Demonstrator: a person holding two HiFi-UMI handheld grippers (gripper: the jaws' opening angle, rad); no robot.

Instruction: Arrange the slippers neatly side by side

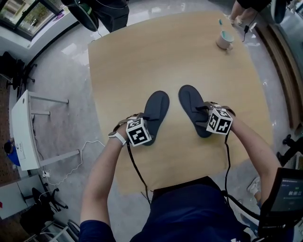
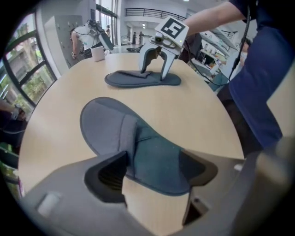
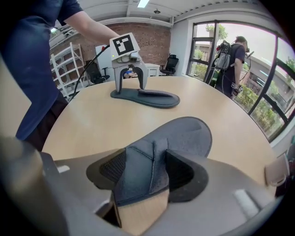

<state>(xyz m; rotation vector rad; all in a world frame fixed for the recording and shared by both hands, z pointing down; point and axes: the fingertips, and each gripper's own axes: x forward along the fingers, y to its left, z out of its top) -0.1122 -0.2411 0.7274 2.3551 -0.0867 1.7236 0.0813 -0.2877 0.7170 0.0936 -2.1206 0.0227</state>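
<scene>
Two dark grey slippers lie a little apart on the round wooden table (image 1: 142,61), toes away from me. My left gripper (image 1: 146,125) stands over the near end of the left slipper (image 1: 156,109); its jaws are spread wide, with a pad against each side of that slipper (image 2: 138,147). My right gripper (image 1: 207,118) is on the right slipper (image 1: 191,105). Its pads (image 3: 182,173) pinch the raised strap of that slipper (image 3: 152,161). Each gripper shows in the other's view: the right gripper (image 2: 156,69) and the left gripper (image 3: 130,85).
A mug (image 1: 224,39) stands at the table's far right, also in the left gripper view (image 2: 97,53). A person (image 1: 242,13) stands beyond it. A white side table (image 1: 21,127) is on the floor at left. Cables hang from both grippers toward me.
</scene>
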